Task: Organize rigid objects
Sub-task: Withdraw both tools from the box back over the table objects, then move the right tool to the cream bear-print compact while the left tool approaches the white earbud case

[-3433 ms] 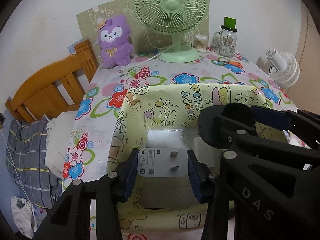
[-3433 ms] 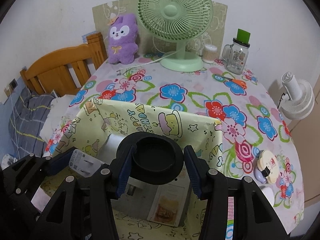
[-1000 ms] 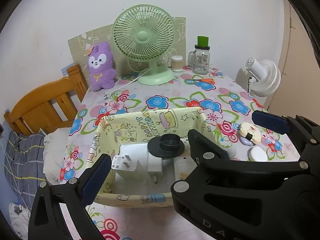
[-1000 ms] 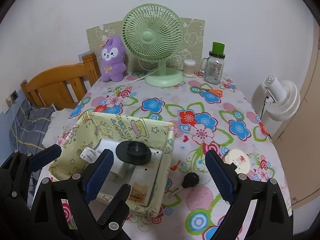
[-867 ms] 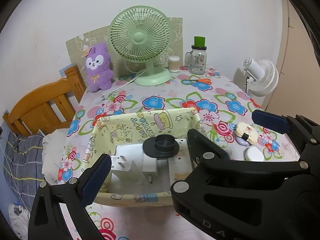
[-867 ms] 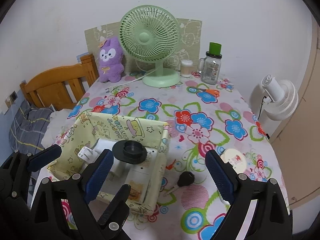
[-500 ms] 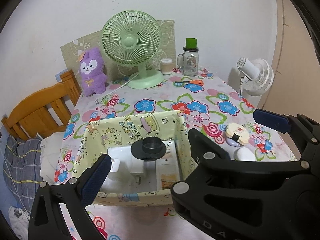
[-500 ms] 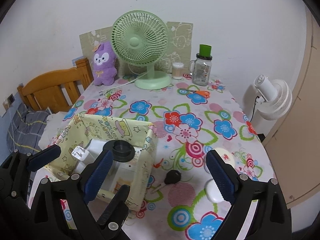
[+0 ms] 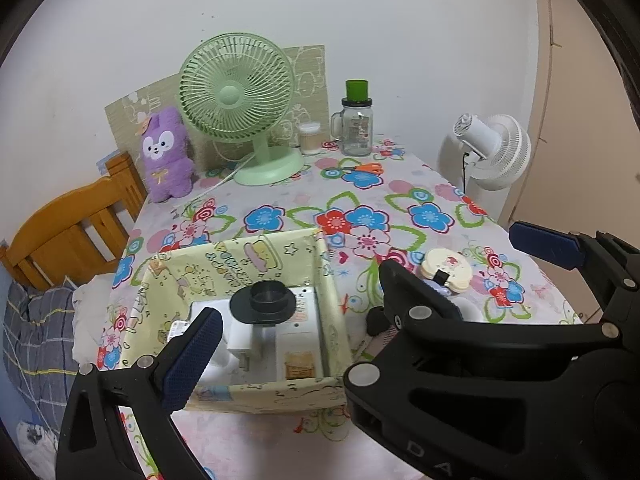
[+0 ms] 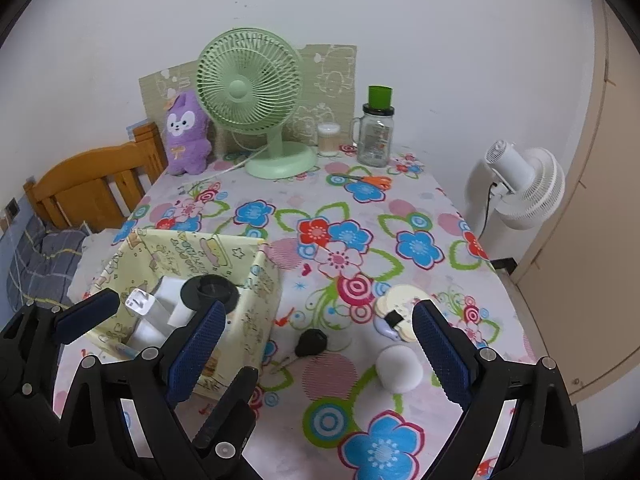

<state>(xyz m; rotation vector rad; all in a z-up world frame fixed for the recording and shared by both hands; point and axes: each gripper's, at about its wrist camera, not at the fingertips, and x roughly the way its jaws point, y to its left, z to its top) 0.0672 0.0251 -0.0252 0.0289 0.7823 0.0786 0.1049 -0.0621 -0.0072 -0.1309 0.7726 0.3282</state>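
Now both grippers hang above the near end of the worktop (image 10: 280, 208), empty. The right gripper (image 10: 316, 344) has its fingers (image 10: 196, 348) spread wide, and the black key (image 10: 310, 344) and the white round puck (image 10: 399, 368) lie on the cloth between them, untouched. The left gripper (image 9: 296, 344) is also spread wide, nothing between its pads; the yellow cartoon-print box (image 9: 224, 260) sits just ahead of its left finger. Inside the box a black flanged cap (image 9: 264, 302) rests on white chargers (image 9: 240, 340), one showing its plug prongs. A cream round case (image 10: 396, 304) lies right of the box.
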